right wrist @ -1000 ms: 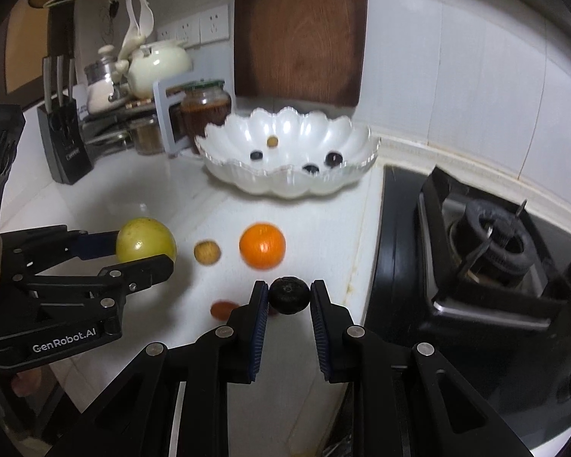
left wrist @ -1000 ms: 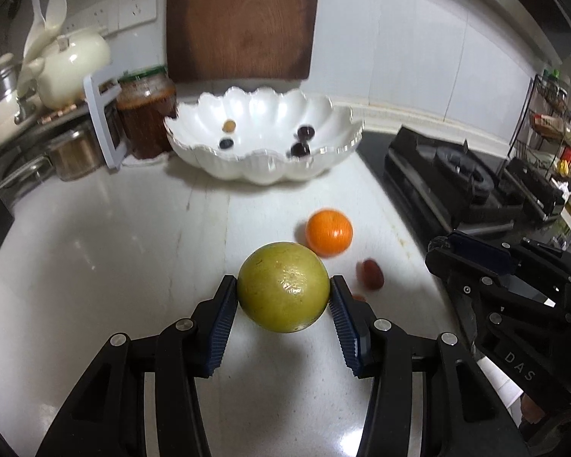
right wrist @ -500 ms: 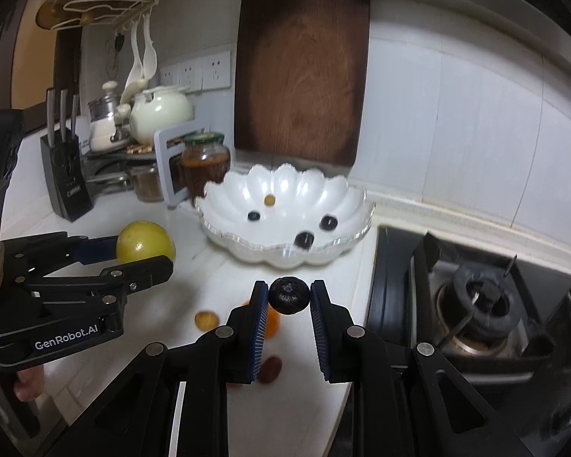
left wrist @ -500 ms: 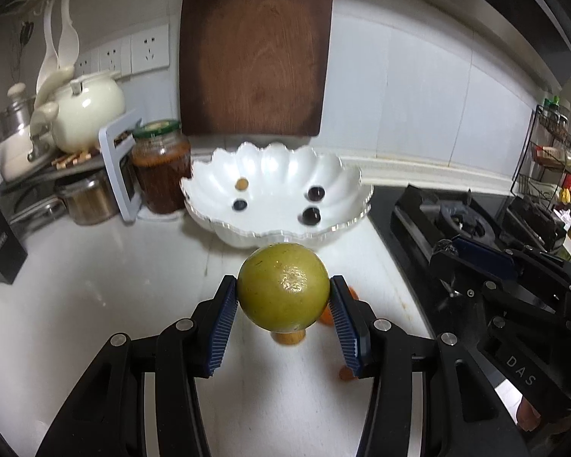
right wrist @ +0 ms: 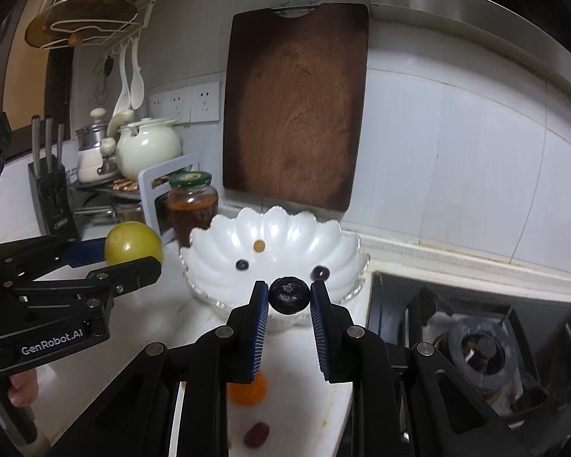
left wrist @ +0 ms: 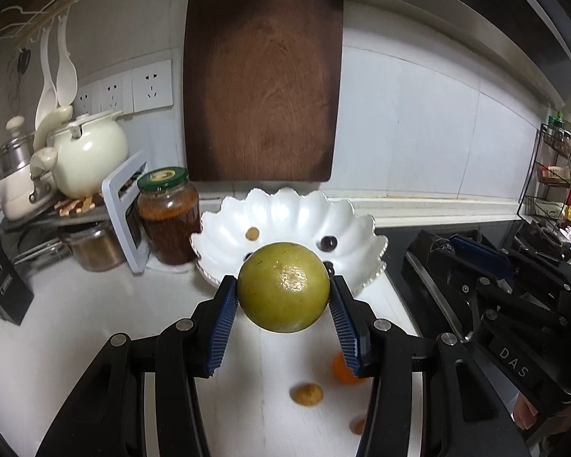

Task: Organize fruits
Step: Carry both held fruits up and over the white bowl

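Note:
My left gripper [left wrist: 283, 293] is shut on a large green-yellow citrus fruit [left wrist: 283, 287] and holds it above the counter, in front of the white scalloped bowl [left wrist: 358, 224]. My right gripper [right wrist: 288, 296] is shut on a small dark round fruit [right wrist: 288, 295], held just before the same bowl [right wrist: 217, 243]. The bowl holds a small tan fruit [right wrist: 259, 245] and dark berries [right wrist: 319, 273]. An orange [right wrist: 247, 390], a reddish fruit [right wrist: 255, 434] and a tan fruit [left wrist: 306, 394] lie on the white counter below. The left gripper with the green fruit [right wrist: 133, 243] also shows in the right wrist view.
A brown cutting board [left wrist: 262, 80] leans on the wall behind the bowl. A jar with a green lid [left wrist: 167, 217], a cream teapot [left wrist: 89, 152] and a knife block [right wrist: 53, 198] stand at the left. A gas stove [right wrist: 476, 342] lies at the right.
Both grippers have risen and moved toward the bowl with their fruits held. The loose fruits on the counter have dropped lower in both views.

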The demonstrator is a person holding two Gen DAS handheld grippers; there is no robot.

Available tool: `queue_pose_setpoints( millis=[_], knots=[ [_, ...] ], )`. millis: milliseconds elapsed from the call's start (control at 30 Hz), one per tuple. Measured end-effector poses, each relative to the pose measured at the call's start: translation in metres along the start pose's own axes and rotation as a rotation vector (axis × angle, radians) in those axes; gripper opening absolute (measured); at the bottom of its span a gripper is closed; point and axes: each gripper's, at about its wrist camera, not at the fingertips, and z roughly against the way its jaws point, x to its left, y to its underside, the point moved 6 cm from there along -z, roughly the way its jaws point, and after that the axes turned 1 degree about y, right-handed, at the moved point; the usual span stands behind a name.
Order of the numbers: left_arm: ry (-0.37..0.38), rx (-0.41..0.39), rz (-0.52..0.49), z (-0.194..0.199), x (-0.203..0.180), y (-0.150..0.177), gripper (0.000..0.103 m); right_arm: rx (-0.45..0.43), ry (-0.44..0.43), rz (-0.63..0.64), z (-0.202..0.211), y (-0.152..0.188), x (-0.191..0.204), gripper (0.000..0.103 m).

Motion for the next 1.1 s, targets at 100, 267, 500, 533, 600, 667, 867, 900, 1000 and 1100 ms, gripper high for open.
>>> queue_pose_setpoints(
  millis=[100,267,500,533,600,667,867,900,1000,1100],
  knots=[
    [0.003,-0.007,0.004,-0.007,0.004,-0.010,0.048,-0.010,0.004,0.001,-0.008,-0.010,-0.002,0.024],
    [-0.001,-0.018,-0.004,-0.018,0.008,-0.024,0.048,-0.020,0.008,0.003,-0.021,-0.024,-0.003,0.024],
    [-0.007,-0.011,-0.013,-0.041,0.014,-0.045,0.048,-0.008,0.020,0.001,-0.047,-0.042,-0.007,0.024],
    [-0.010,-0.011,-0.014,-0.043,0.014,-0.046,0.048,-0.006,0.021,0.002,-0.051,-0.045,-0.008,0.024],
    [-0.015,-0.015,-0.022,-0.050,0.015,-0.053,0.048,-0.001,0.028,0.006,-0.061,-0.050,-0.009,0.024],
    [-0.029,-0.019,-0.035,-0.057,0.016,-0.060,0.048,0.006,0.034,0.009,-0.071,-0.055,-0.009,0.024],
    [-0.048,-0.027,-0.052,-0.077,0.026,-0.075,0.048,0.028,0.035,0.009,-0.101,-0.067,-0.011,0.024],
    [-0.050,-0.024,-0.050,-0.082,0.029,-0.077,0.048,0.035,0.034,0.010,-0.106,-0.069,-0.011,0.024],
    [-0.051,-0.016,-0.058,-0.092,0.033,-0.080,0.048,0.067,0.021,-0.002,-0.124,-0.072,-0.012,0.024],
    [-0.049,0.011,-0.054,-0.108,0.040,-0.083,0.048,0.107,0.003,-0.016,-0.143,-0.073,-0.011,0.024]
  ],
)
